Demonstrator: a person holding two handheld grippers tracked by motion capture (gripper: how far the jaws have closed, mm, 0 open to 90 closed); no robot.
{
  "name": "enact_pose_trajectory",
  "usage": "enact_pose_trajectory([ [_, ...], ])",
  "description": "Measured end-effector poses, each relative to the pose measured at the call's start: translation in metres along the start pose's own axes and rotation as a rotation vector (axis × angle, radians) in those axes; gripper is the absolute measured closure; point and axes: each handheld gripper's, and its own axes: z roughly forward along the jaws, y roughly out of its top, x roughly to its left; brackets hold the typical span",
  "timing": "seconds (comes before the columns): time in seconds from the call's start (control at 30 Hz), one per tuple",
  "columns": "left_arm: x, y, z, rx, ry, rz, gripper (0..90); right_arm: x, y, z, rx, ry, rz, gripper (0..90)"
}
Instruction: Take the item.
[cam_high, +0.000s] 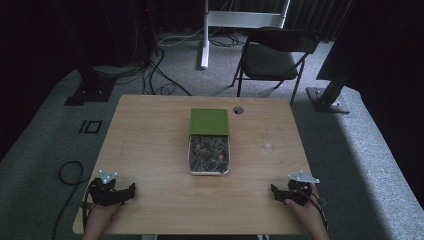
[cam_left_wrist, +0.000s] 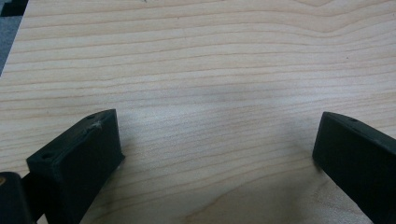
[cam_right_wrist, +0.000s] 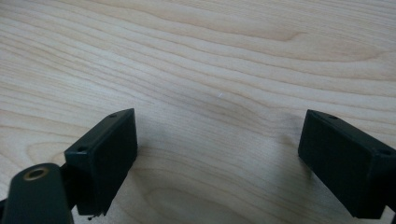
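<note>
A shallow tin box holding several small dark and coppery pieces lies at the middle of the wooden table. Its green lid lies flat, touching the box's far end. My left gripper rests near the front left corner, held by a hand, jaws pointing right. My right gripper rests near the front right corner, jaws pointing left. In the left gripper view the left gripper stands open over bare wood. In the right gripper view the right gripper is open too, with nothing between its jaws.
A round cable hole sits near the table's far edge beside the lid. A faint round mark shows on the wood right of the box. Beyond the table stand a black folding chair, a white stand and floor cables.
</note>
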Motion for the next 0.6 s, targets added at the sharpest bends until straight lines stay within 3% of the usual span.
enact_pose_trajectory([
  [0.6,0.0004,0.0,-0.0001,0.0,-0.002,0.003,1.7,0.0001,0.0012,0.001,-0.001,-0.001,-0.003,11.6],
])
